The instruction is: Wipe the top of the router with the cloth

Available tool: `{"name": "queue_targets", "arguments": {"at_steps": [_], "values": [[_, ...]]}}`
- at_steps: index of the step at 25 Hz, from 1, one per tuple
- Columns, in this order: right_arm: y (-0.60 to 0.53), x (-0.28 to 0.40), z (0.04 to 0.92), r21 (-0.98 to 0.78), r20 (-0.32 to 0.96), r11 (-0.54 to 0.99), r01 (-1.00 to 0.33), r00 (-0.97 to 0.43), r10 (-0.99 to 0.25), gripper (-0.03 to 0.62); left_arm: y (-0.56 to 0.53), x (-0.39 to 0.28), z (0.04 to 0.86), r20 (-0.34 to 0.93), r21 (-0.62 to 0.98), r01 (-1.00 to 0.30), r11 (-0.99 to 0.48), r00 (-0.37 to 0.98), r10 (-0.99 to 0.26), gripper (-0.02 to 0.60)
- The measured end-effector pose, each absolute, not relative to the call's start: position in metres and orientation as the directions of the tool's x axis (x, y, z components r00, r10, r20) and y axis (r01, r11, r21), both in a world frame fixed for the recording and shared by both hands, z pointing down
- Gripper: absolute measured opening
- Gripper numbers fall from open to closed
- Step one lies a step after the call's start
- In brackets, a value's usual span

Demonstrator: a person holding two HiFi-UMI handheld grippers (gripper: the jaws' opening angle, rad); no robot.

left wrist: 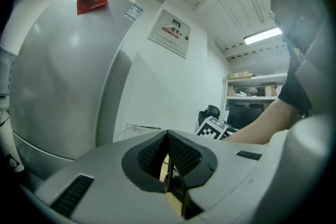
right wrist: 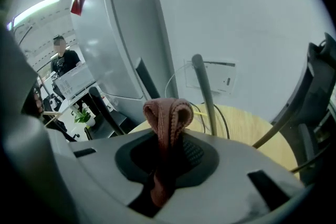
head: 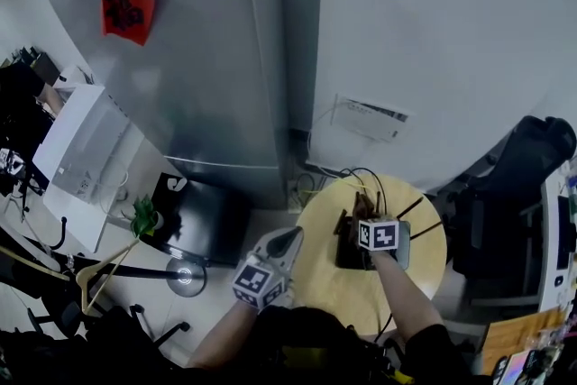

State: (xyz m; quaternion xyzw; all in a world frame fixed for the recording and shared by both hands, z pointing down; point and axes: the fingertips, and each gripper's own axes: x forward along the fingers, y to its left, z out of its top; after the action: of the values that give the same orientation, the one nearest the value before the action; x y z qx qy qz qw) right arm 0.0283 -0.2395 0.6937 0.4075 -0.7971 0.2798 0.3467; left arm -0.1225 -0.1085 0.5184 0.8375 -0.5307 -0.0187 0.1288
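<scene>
Big grey fridge (head: 207, 77) stands ahead & to the left of both tongs, w/ a red sticker (head: 127, 5) high on its door. White wall behind the right tongs carries a socket plate (head: 370, 118).

Round wooden desk (head: 320, 282) lies under the right tongs (right wrist: 167, 162). The left tongs (head: 288, 241) hang at the desk's left edge. Black chair (head: 527, 167) is to the right of the right tongs, off the desk.

Router (head: 350, 257), a dark box, sits on the desk directly below the right tongs. Its antennas stick up around them: a grey one (right wrist: 202, 89) is just ahead, dark ones lean off to both sides. Cables (head: 362, 180) run from the router's far side toward the wall.

Right tongs are clamped on the cloth (right wrist: 168, 115), a reddish-brown knit. Its folded loop pokes out past the tips & the rest is pinched btwn the pads, above the router. Can't tell if the cloth touches the router top.

Left tongs are nearly closed w/ only a thin slit btwn the pads and nothing in them, well apart from the router.
</scene>
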Motion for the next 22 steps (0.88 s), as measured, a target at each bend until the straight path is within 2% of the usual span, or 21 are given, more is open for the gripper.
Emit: {"name": "queue_targets", "arguments": {"at_steps": [8,17,22], "values": [[-0.233,0.012,0.647,-0.147,0.706,0.591,-0.793,-0.502,-0.499,0.061,-0.087,-0.112,0.505,0.063,0.288,-0.891,-0.352,0.384,-0.921,0.002],[-0.221,0.008,0.577,-0.15,0.548,0.662,-0.735,-0.619,-0.563,0.061,-0.084,-0.08,0.488,0.037,0.25,-0.887,-0.388,0.409,-0.912,0.002],[-0.211,0.025,0.561,-0.029,0.527,0.71,-0.703,-0.614,-0.587,0.061,-0.092,-0.061,0.476,0.005,0.229,-0.873,-0.43,0.443,-0.897,0.002]]}}
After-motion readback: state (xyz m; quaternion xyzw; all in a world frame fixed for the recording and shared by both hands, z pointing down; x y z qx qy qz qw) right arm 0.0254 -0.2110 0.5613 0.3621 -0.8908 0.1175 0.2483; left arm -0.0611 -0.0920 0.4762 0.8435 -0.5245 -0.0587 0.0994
